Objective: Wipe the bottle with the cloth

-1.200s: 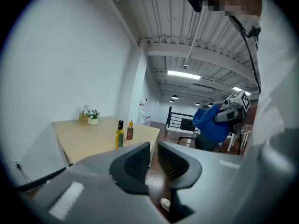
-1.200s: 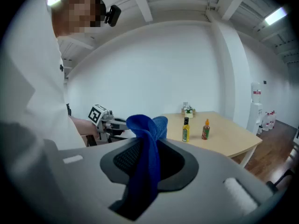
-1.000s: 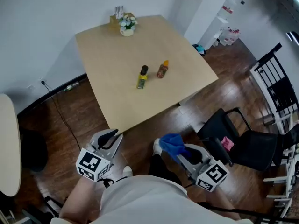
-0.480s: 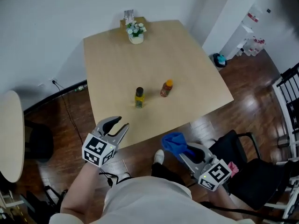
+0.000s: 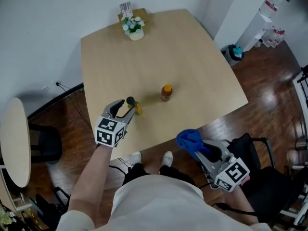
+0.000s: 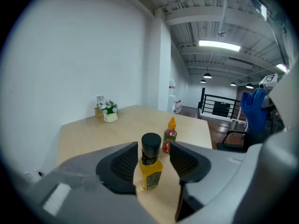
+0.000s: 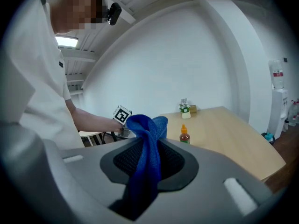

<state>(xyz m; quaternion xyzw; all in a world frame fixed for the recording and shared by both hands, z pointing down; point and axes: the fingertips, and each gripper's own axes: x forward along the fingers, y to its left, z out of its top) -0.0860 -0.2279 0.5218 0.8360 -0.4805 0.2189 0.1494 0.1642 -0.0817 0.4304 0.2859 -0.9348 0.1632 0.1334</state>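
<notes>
The small, square-shouldered bottle (image 6: 150, 171) of clear yellow liquid, with a round black cap and a dark label, stands upright near the pale wooden bench's (image 5: 192, 57) front edge. It sits between the left gripper's (image 5: 125, 108) ribbed fingers, which are opening and not pressing it. The right gripper's (image 5: 203, 150) fingers are clenched on a soft, crumpled blue cloth (image 7: 148, 139).

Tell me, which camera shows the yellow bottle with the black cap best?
The left gripper view: the yellow bottle stands upright, close and centred, cap and label clear. The head view shows it small, from above. The right gripper view does not show it, only the blue cloth and the orange-capped bottle.
</notes>
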